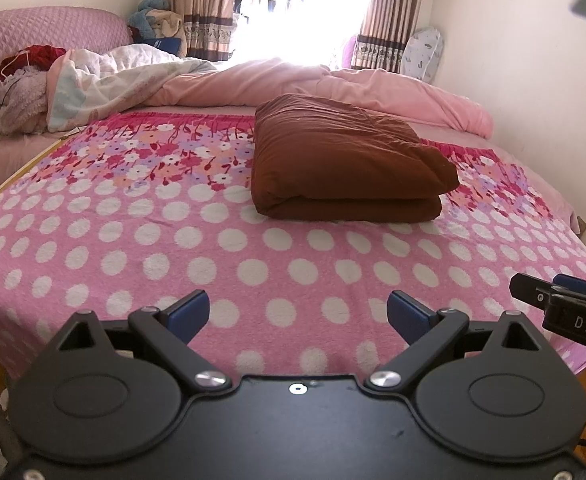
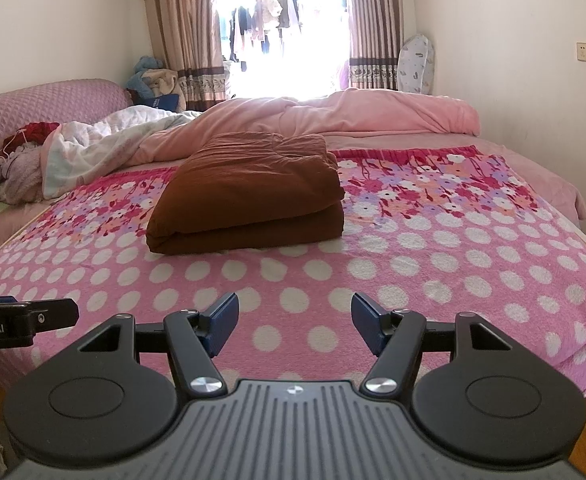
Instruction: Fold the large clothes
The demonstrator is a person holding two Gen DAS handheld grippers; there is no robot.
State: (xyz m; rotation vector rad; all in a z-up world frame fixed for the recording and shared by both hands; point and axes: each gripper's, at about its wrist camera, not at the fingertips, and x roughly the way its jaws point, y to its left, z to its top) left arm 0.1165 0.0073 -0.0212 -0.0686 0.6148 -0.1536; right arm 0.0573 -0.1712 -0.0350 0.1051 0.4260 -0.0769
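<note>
Closest to the lens in each wrist view sit 2 blue-padded fingers spread wide with nothing between them: the left gripper point(image 1: 297, 314) and the right gripper point(image 2: 295, 320) both hang empty above the near edge of the bed, side by side, each one's tip showing at the margin of the other's view. Beneath them lies the pink polka-dot blanket point(image 1: 253, 256), white dots giving way to a floral band farther back. On that blanket, well apart from both tools and roughly in the middle of the bed, rests the brown garment point(image 1: 345, 160), already doubled into a thick, tidy bundle with 2 stacked layers showing along its near edge. Judging by that shape, the folding of this piece looks finished or nearly so; what may remain is a last tidy, or moving on to other laundry, such as the loose heap of clothes point(image 1: 9, 100) by the pink headboard point(image 1: 49, 36). Behind the bundle, a rumpled pink duvet point(image 1: 333, 84) runs across the bed under the bright window point(image 2: 281, 32). In both views the bundle's long axis runs across the picture, about parallel to the near bed edge, with the rounded fold facing the cameras. Its right end looks more pointed in the left view, so it sits slightly skewed.
</note>
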